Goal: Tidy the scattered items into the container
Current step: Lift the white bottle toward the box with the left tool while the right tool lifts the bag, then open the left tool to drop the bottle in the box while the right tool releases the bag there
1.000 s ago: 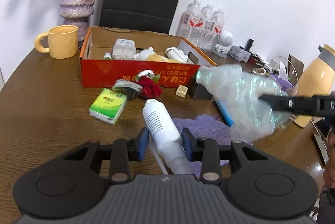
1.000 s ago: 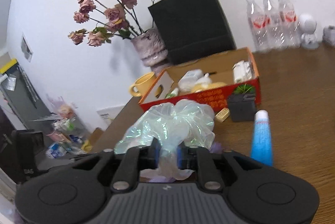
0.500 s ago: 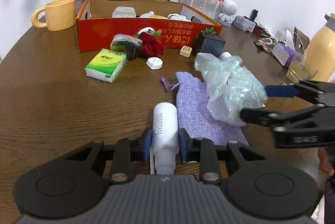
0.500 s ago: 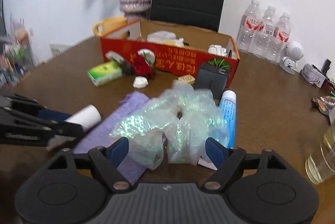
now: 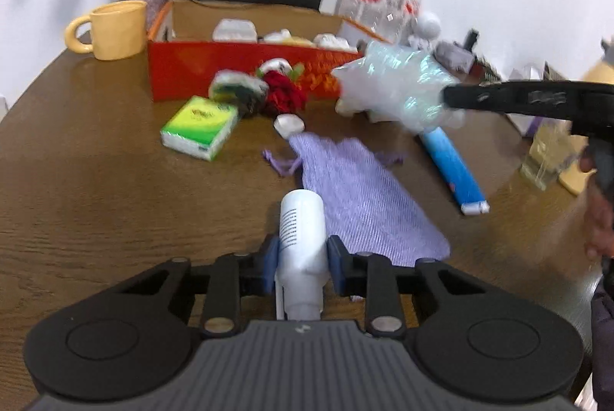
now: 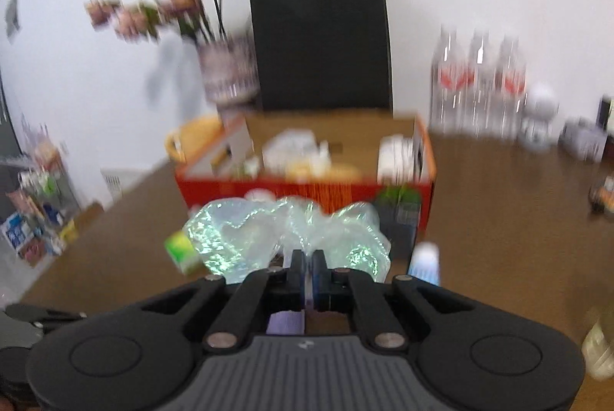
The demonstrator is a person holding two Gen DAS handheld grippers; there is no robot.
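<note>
At twelve o'clock stands the red box (image 5: 245,65); left claw (image 5: 301,255) clamps a white bottle (image 5: 302,238), right claw (image 6: 307,267) pinches a plastic bag (image 6: 245,238).

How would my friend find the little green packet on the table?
Start at the big red cardboard box at the back of the wooden table. In front of its left end lies the green tissue packet, flat and alone. It is the only bright green and yellow block there.
</note>
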